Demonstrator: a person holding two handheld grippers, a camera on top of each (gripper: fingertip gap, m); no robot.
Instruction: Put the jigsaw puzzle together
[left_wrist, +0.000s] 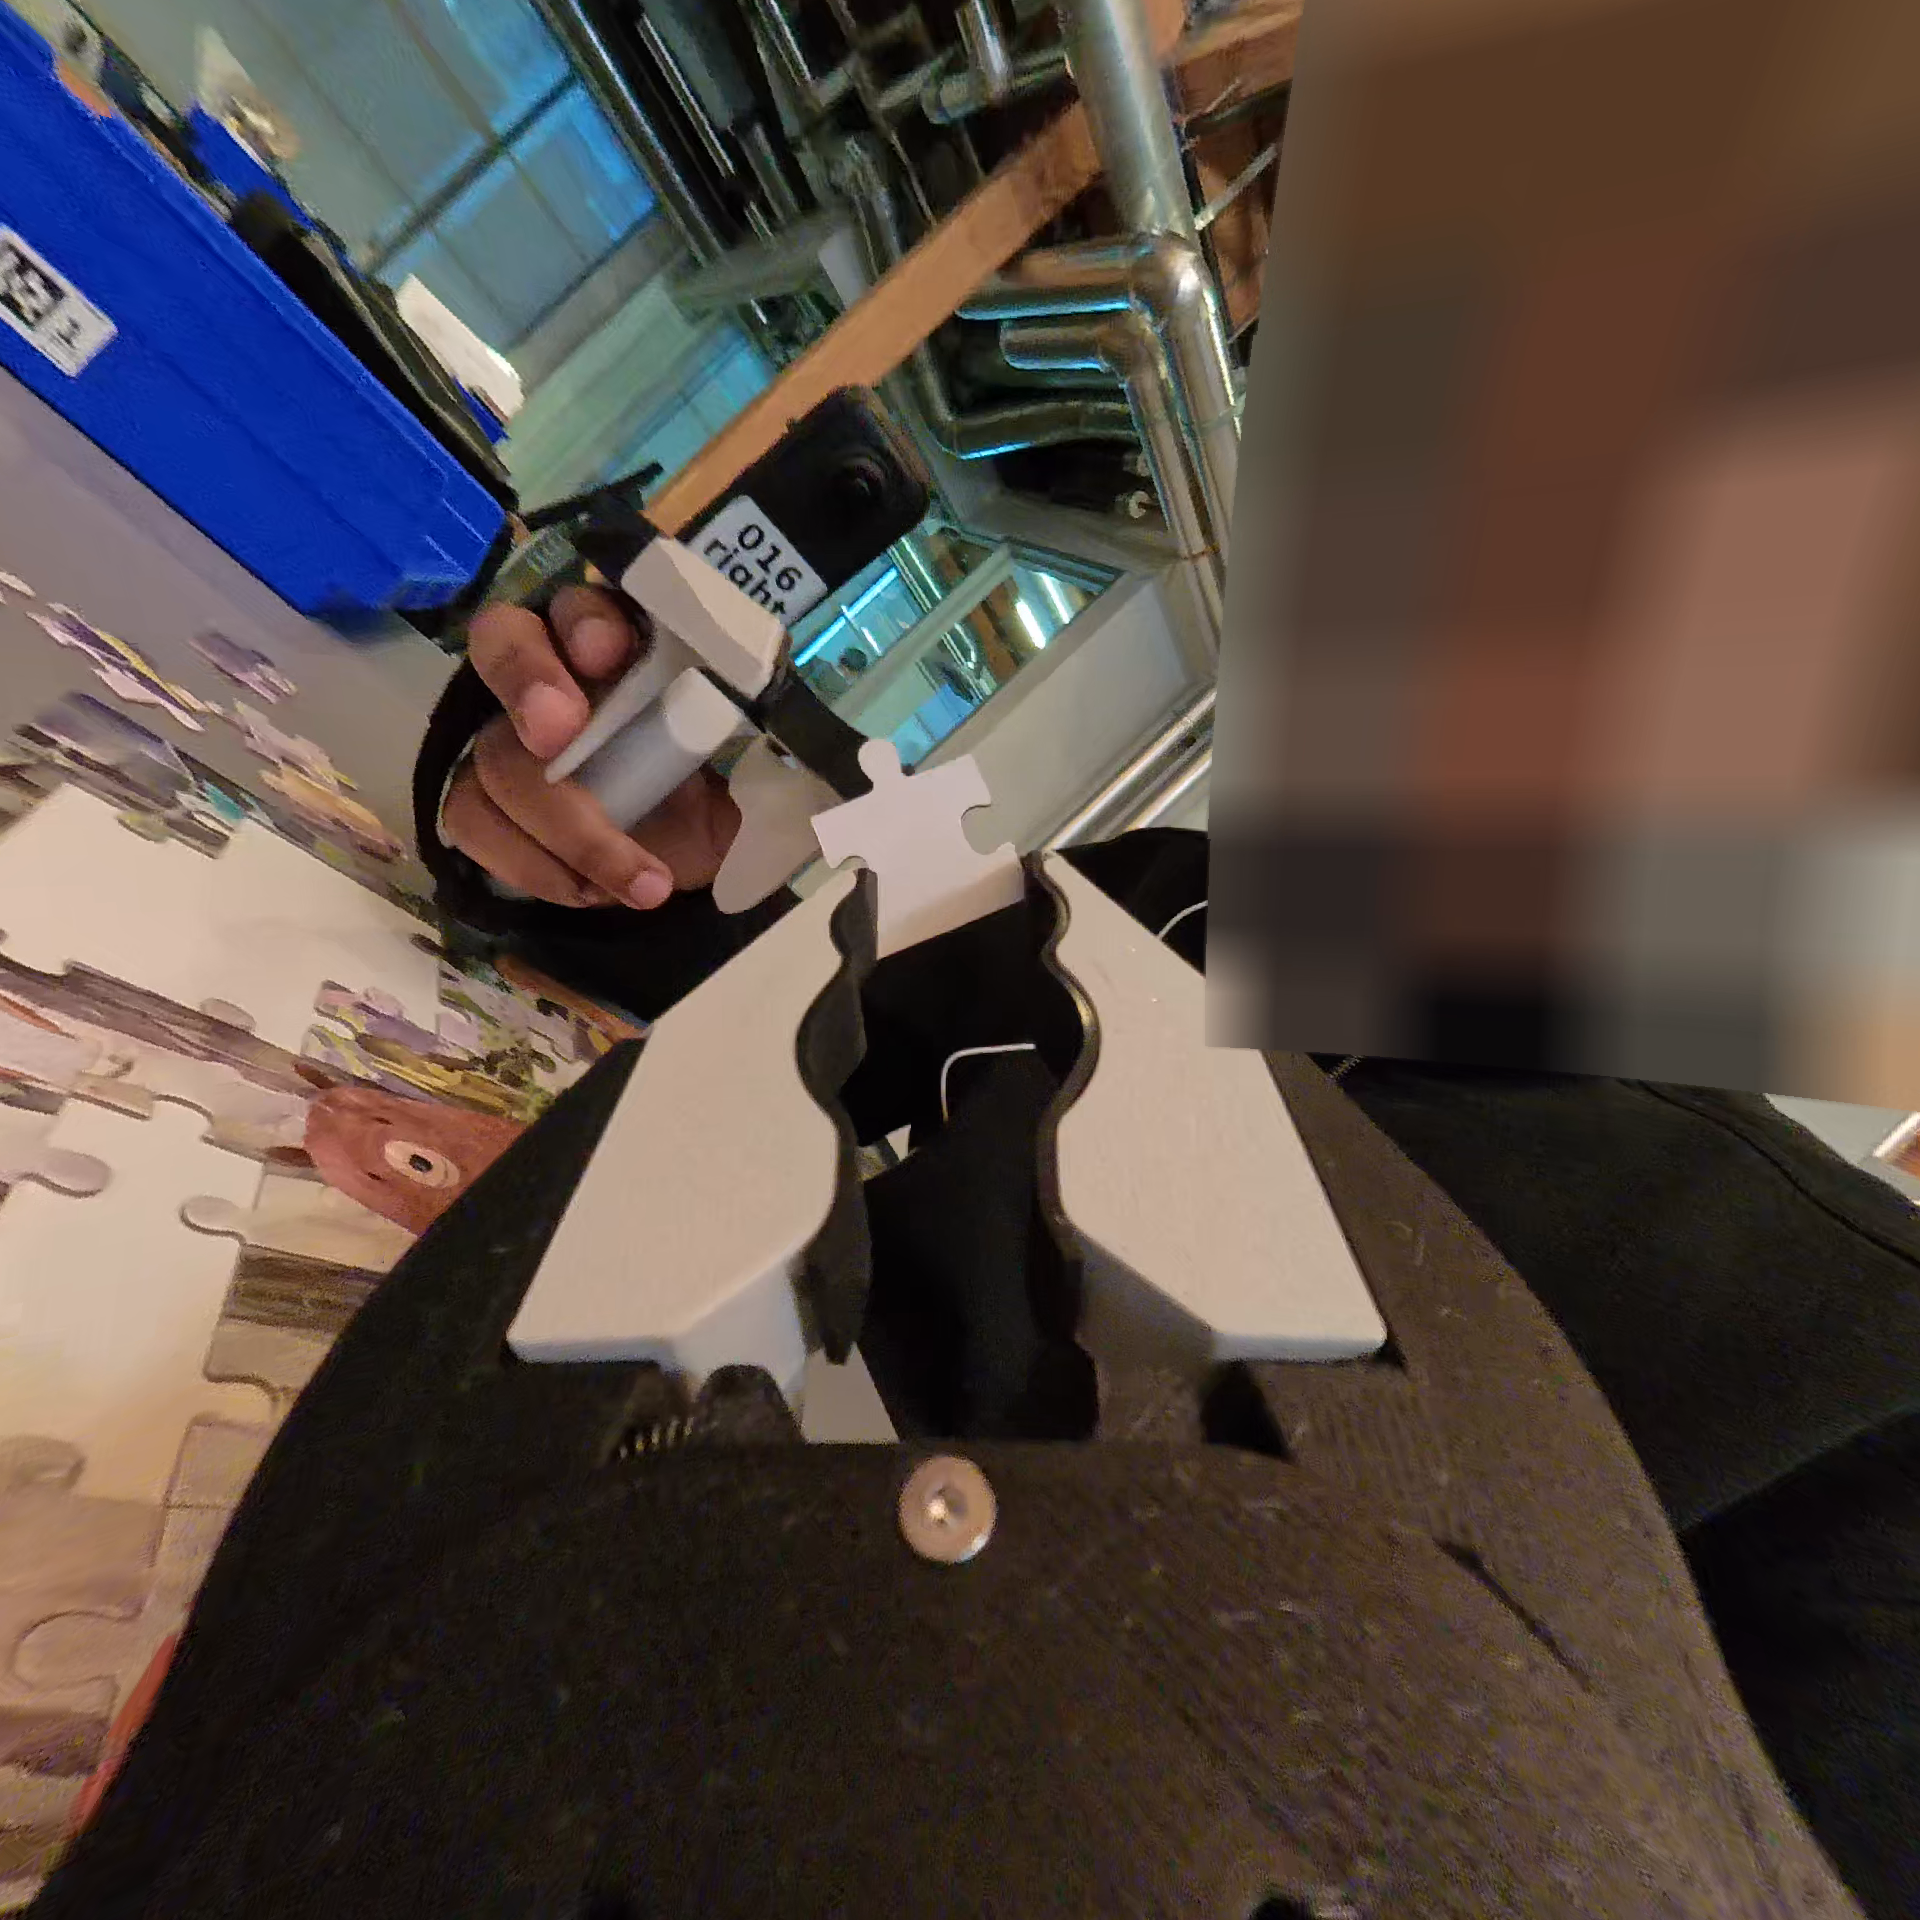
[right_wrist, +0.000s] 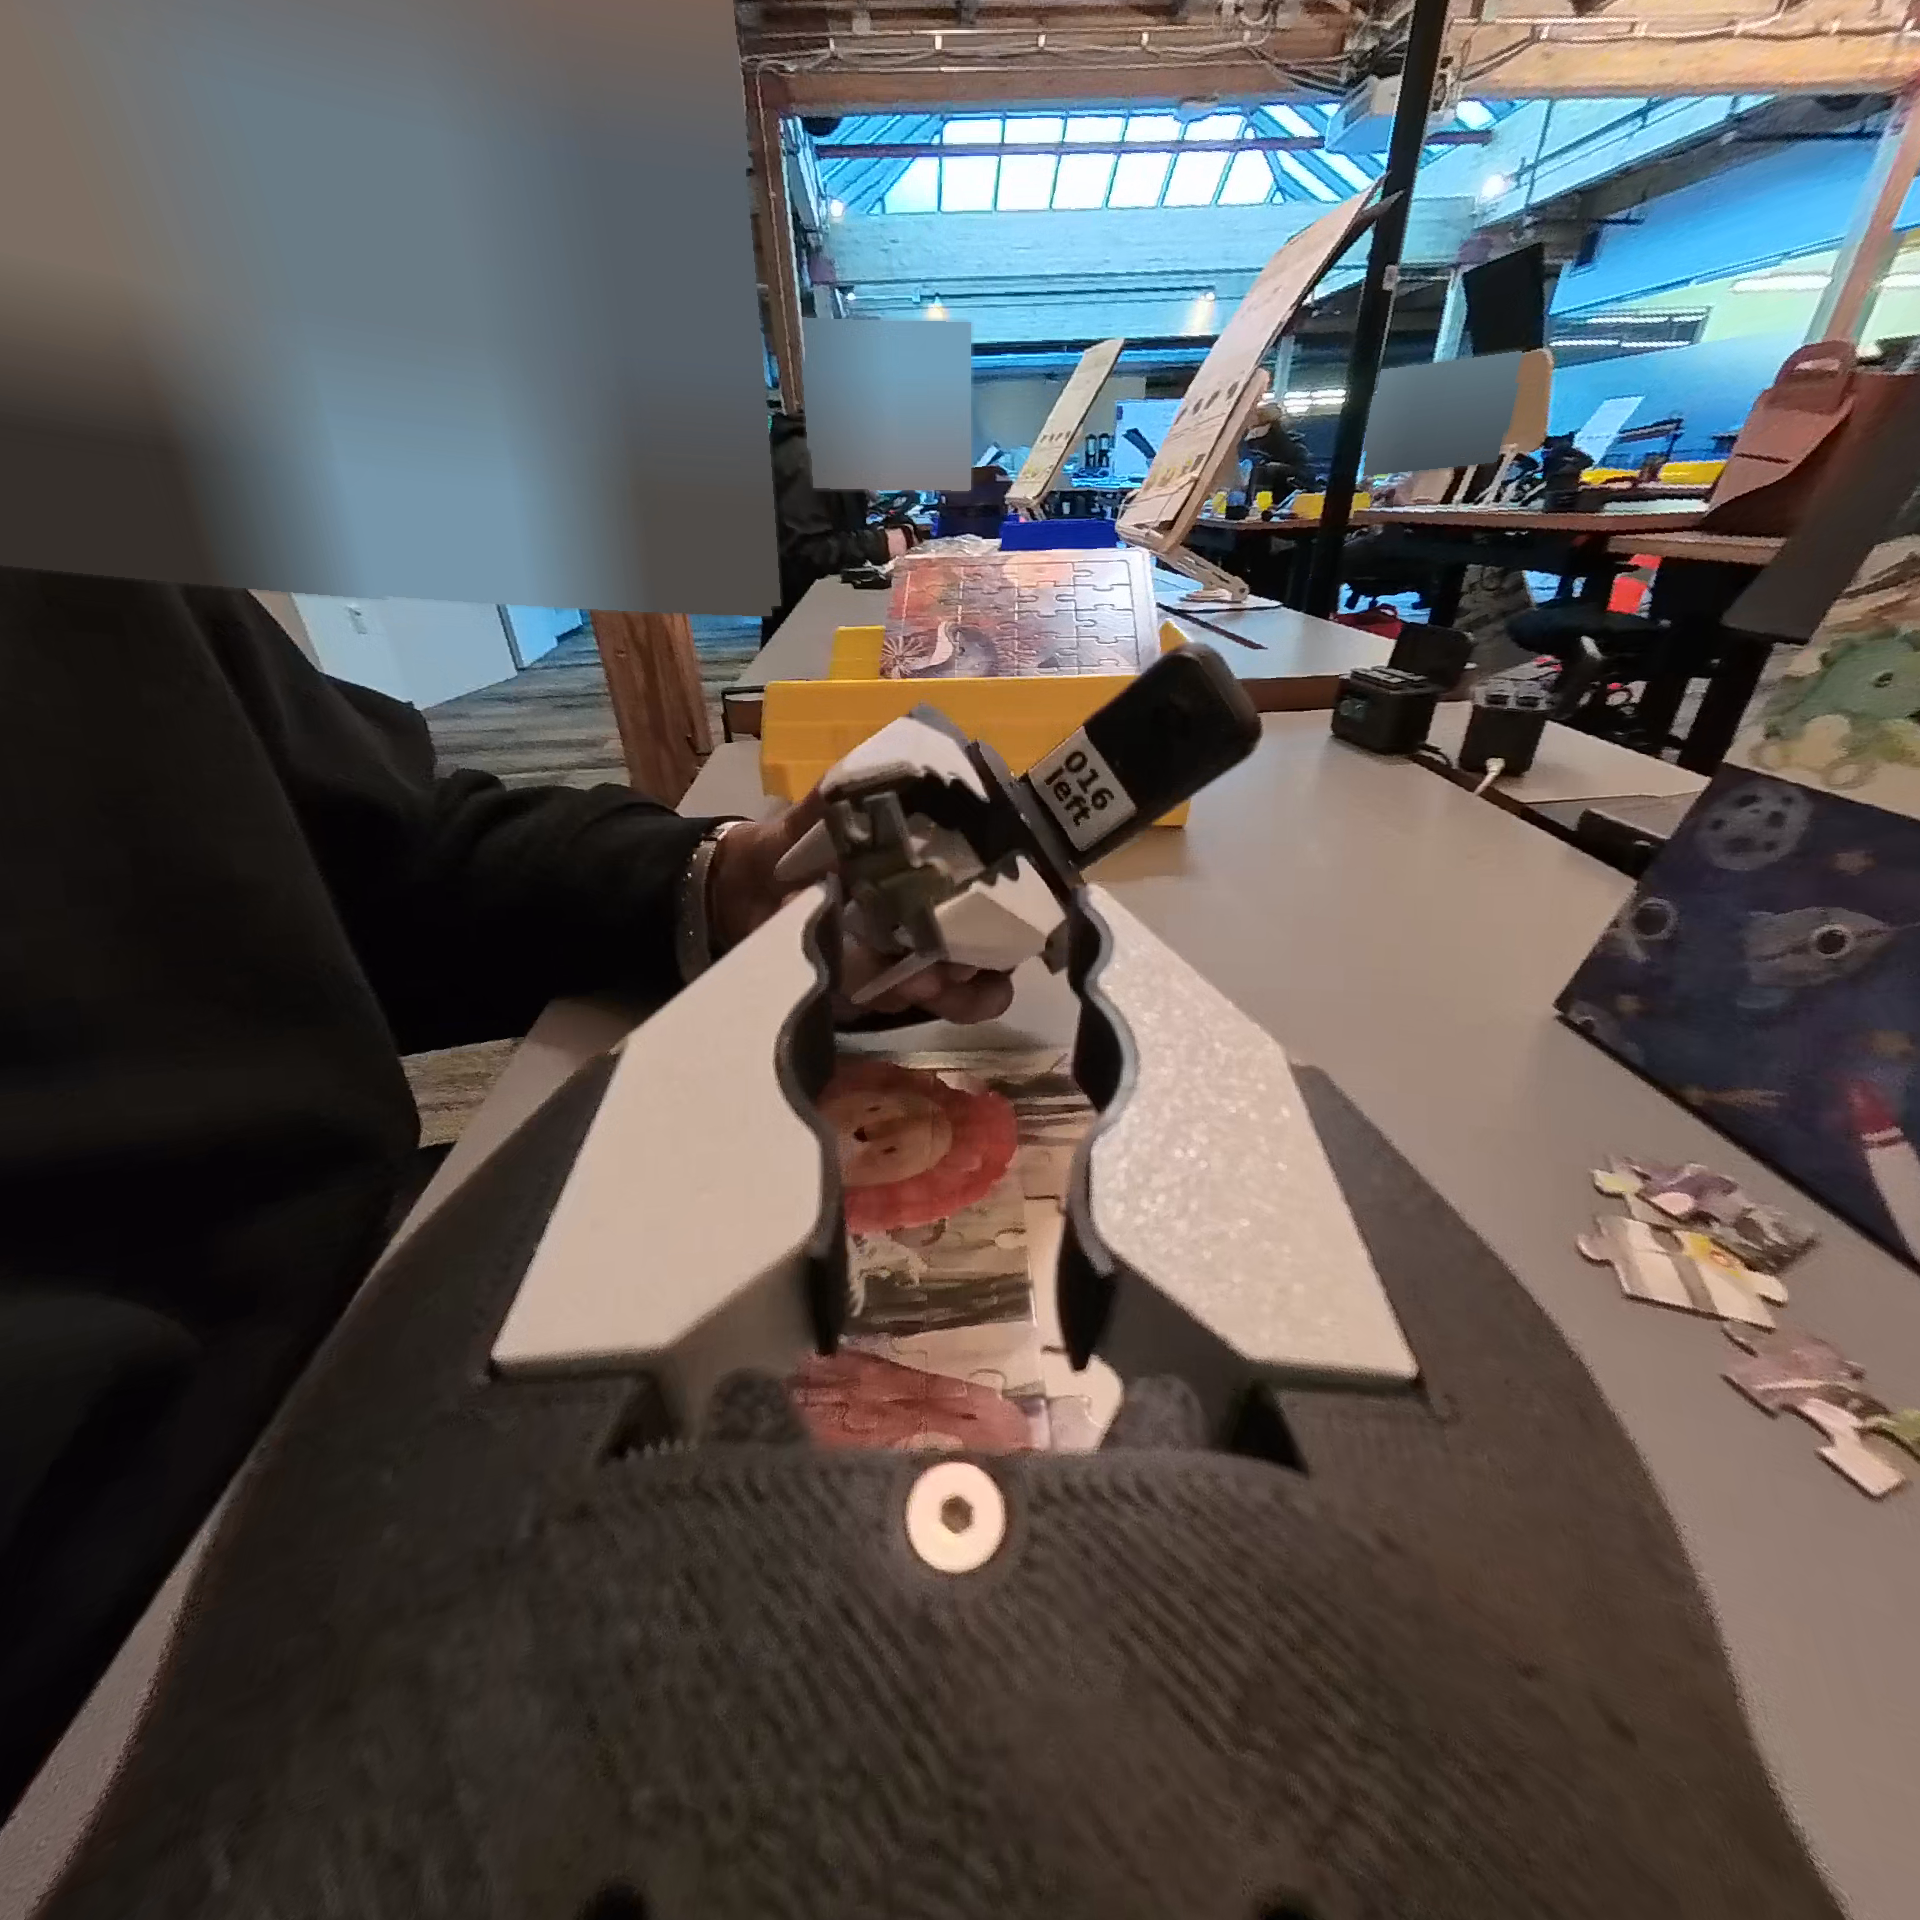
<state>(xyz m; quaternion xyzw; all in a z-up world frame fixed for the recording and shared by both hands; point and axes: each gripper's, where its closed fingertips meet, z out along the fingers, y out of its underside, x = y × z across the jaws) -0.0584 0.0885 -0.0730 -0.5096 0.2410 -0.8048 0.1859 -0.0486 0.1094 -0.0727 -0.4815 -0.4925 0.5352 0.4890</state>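
Aloft, white piece (left_wrist: 914, 842) pinched in left fingers (left_wrist: 852, 935); right fingers (right_wrist: 821, 997) apart, empty.

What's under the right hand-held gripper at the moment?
Between the fingers of the right hand-held gripper the assembled puzzle shows, with a pink lion-like figure. The gripper body covers the rest; table lies around it.

We see the partly joined cardboard jigsaw picture (right_wrist: 935, 1174) lying flat on the grey counter (right_wrist: 1351, 935), loose printed pieces (right_wrist: 1683, 1257) to its right, and a yellow plastic bin (right_wrist: 883, 717) behind it.
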